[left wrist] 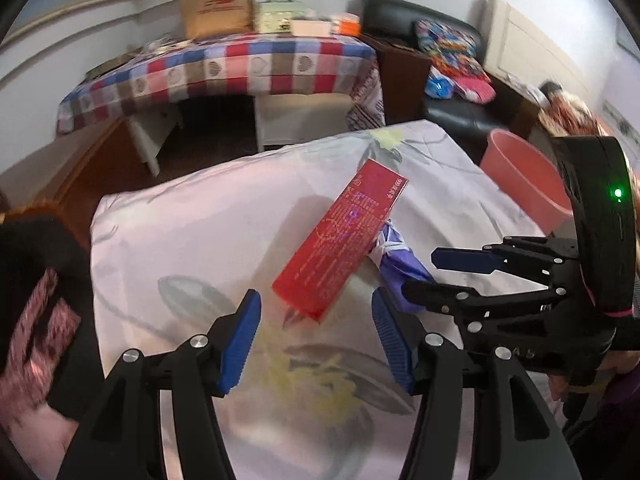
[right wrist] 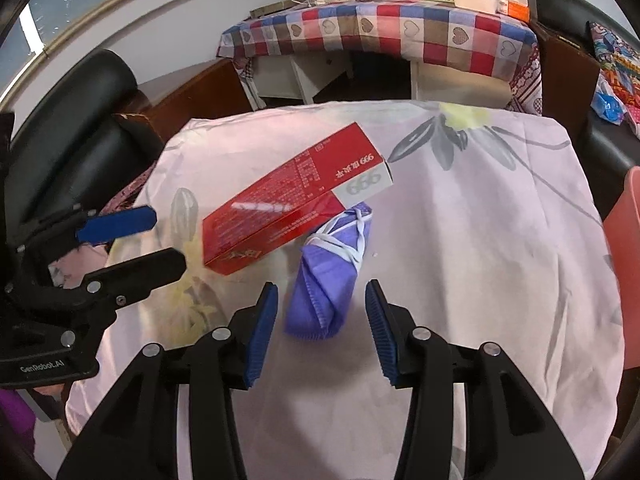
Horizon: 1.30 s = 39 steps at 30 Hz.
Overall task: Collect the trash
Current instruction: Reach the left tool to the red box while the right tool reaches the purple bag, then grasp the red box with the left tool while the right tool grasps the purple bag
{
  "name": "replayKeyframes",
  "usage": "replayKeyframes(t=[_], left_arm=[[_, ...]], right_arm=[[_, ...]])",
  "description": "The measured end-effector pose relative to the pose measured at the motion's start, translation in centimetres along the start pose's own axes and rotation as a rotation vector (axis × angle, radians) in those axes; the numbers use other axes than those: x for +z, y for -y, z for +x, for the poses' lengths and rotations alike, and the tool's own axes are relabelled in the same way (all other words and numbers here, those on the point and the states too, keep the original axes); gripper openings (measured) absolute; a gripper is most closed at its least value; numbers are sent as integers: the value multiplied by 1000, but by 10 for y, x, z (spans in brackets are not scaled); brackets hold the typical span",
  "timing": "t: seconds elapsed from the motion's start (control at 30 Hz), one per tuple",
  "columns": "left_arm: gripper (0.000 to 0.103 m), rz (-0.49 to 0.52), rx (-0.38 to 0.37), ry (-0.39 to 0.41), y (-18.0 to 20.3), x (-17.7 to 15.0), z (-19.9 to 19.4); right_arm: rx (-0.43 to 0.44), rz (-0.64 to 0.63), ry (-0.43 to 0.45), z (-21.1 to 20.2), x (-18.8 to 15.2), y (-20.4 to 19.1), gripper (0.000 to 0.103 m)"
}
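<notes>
Grippers spread and empty, we line up left gripper (left wrist: 316,340) on red box (left wrist: 340,240), right gripper (right wrist: 322,332) on purple mask (right wrist: 328,276); closing comes next.

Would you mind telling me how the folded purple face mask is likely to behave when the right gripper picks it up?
The purple face mask looks like thin folded fabric, so it will probably be light and floppy, sagging around the pads. Its white ear loops lie loose and may dangle or snag. The red box appears to lean on its far end, so lifting the mask could tip the box.
</notes>
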<state>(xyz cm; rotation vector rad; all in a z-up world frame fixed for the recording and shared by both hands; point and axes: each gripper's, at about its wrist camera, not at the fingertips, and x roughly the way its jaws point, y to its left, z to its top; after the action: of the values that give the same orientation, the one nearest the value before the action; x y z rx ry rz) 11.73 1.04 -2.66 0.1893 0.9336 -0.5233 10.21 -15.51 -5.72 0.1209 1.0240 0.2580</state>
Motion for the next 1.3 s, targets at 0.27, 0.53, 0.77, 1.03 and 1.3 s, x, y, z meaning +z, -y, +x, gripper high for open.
replayKeyframes(t=[0.27, 0.53, 0.77, 1.03, 1.3], left_arm=[[57, 129, -10, -69, 1, 20, 38], [57, 156, -37, -82, 1, 28, 55], [57, 151, -84, -88, 6, 25, 53], [57, 176, -84, -70, 15, 29, 51], [57, 221, -128, -129, 26, 36, 66]], right_arm=[[-15, 11, 3, 10, 2, 5, 46], [-13, 9, -3, 14, 2, 7, 46], [0, -9, -4, 12, 2, 8, 32], [9, 5, 3, -3, -6, 21, 24], [-22, 66, 7, -22, -19, 47, 24]])
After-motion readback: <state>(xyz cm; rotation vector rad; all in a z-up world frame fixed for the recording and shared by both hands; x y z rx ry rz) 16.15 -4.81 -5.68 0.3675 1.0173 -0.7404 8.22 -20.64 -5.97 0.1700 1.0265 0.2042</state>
